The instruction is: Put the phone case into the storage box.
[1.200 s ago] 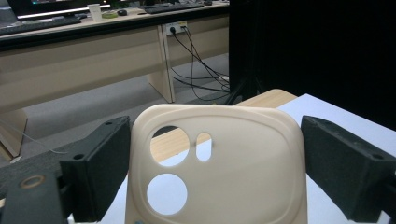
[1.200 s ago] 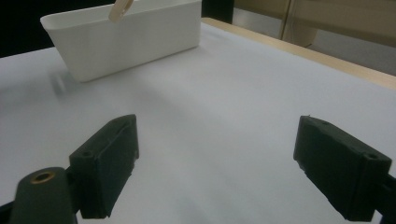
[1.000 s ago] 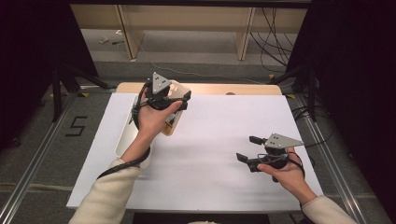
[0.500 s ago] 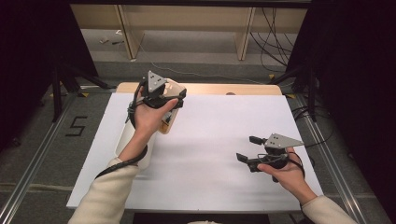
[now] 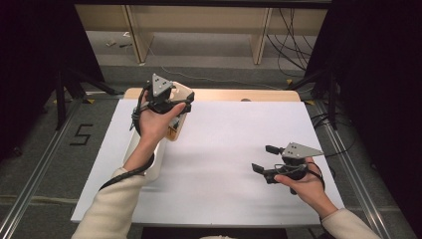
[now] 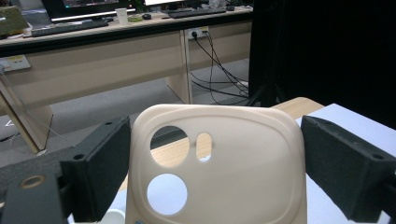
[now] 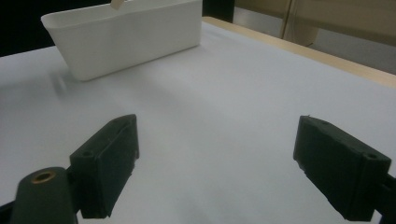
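White bin (image 5: 144, 164) sits at the white table's (image 5: 229, 149) left edge; above its far end the left gripper (image 5: 171, 102) holds a cream phone case (image 6: 217, 163) clamped between both jaws, raised off the table, 3 camera cutouts visible. Right gripper (image 5: 263, 159) hovers low over bare table near the right edge, jaws wide apart, holding nothing.

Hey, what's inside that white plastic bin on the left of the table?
The white plastic bin is mostly hidden by the person's left forearm, so its contents cannot be seen. The cream phone case sits above it, between the left gripper's jaws.
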Available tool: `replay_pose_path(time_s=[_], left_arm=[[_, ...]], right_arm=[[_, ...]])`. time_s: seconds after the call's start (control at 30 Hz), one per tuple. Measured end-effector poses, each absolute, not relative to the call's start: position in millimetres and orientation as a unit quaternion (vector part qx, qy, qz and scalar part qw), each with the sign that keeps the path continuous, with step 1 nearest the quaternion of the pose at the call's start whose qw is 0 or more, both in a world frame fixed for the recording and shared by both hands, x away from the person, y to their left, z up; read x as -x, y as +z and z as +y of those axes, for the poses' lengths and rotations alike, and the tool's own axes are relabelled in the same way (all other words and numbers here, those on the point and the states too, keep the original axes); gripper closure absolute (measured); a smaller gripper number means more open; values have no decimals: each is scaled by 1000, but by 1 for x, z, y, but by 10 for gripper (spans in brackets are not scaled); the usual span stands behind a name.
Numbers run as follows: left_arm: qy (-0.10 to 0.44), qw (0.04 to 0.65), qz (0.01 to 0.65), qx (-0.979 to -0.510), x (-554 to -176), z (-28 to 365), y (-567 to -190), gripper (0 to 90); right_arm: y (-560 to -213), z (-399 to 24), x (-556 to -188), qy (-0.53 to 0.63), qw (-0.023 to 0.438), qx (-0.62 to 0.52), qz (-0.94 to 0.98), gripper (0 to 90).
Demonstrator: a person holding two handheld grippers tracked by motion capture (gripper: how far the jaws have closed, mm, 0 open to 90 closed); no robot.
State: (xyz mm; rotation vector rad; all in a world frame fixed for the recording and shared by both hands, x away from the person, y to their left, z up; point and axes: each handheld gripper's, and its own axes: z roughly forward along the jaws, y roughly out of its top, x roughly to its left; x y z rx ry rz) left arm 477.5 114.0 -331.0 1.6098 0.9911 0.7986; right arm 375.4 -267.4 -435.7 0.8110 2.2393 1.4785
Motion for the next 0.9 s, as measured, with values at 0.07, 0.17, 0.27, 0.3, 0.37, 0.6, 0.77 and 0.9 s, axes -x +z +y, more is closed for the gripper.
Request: replay_pose_path(time_s=[0.07, 0.17, 0.27, 0.3, 0.37, 0.6, 0.77, 0.9], left_arm=[[333, 519, 414, -670, -478, 115, -331, 112], [334, 519, 414, -669, -478, 117, -330, 112], [335, 520, 416, -667, -478, 118, -329, 112], [335, 519, 417, -666, -478, 119, -329, 112], [337, 519, 418, -665, -478, 120, -328, 112], [340, 520, 420, -662, -478, 123, -327, 112], [342, 520, 422, -659, -478, 126, -326, 112], [343, 520, 425, -657, -479, 127, -326, 112]], right_arm=[[-436, -267, -375, 520, 168, -285, 787, 153], [-436, -268, -376, 520, 169, -285, 787, 154], [-436, -268, -375, 520, 169, -285, 788, 153], [-436, -268, -376, 520, 169, -285, 787, 153], [-435, -268, -375, 520, 169, -285, 788, 154], [-435, -268, -375, 520, 169, -285, 787, 154], [-435, -268, -375, 519, 169, -285, 788, 154], [-435, -268, -375, 520, 169, -285, 788, 154]])
